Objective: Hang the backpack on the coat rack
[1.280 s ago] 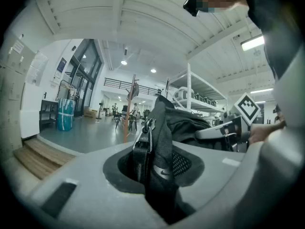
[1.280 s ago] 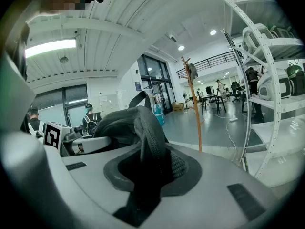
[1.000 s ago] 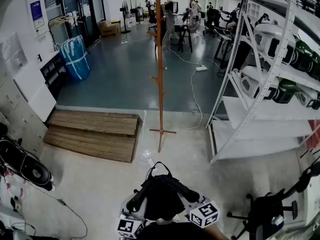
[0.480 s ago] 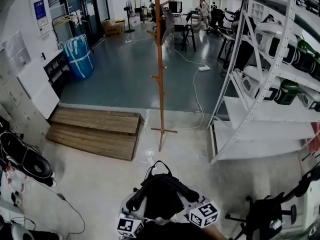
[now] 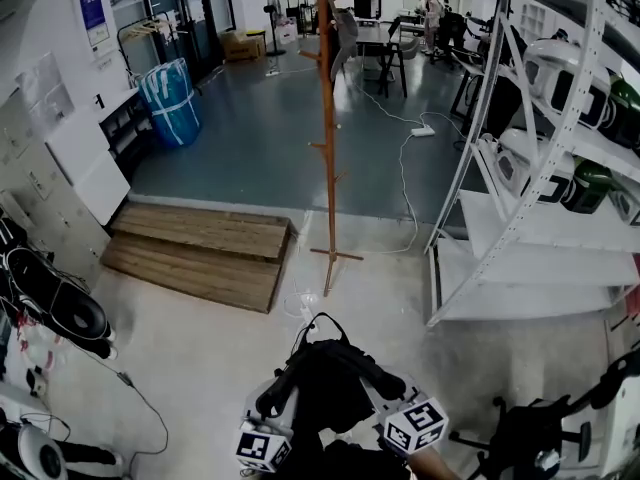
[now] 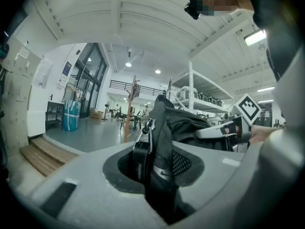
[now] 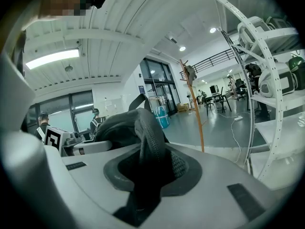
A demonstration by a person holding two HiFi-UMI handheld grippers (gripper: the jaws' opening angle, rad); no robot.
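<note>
A black backpack (image 5: 325,388) hangs between my two grippers at the bottom of the head view. My left gripper (image 5: 278,408) is shut on its strap with the zip pull (image 6: 153,144). My right gripper (image 5: 388,396) is shut on a padded edge of the backpack (image 7: 145,140). In the left gripper view the right gripper (image 6: 224,130) shows across the bag. The wooden coat rack (image 5: 327,138) stands upright ahead on the pale floor, apart from the bag; it also shows as a coat rack (image 7: 194,109) in the right gripper view.
White metal shelving (image 5: 540,168) with helmets lines the right side. A low wooden platform (image 5: 195,253) lies left of the rack's foot. A blue wrapped bundle (image 5: 170,98) stands far left. A white cable (image 5: 405,168) trails on the floor. An office chair (image 5: 530,433) is at the bottom right.
Both grippers have carried the backpack forward toward the coat rack, which now looks a little nearer and further right. The grips have not changed.
</note>
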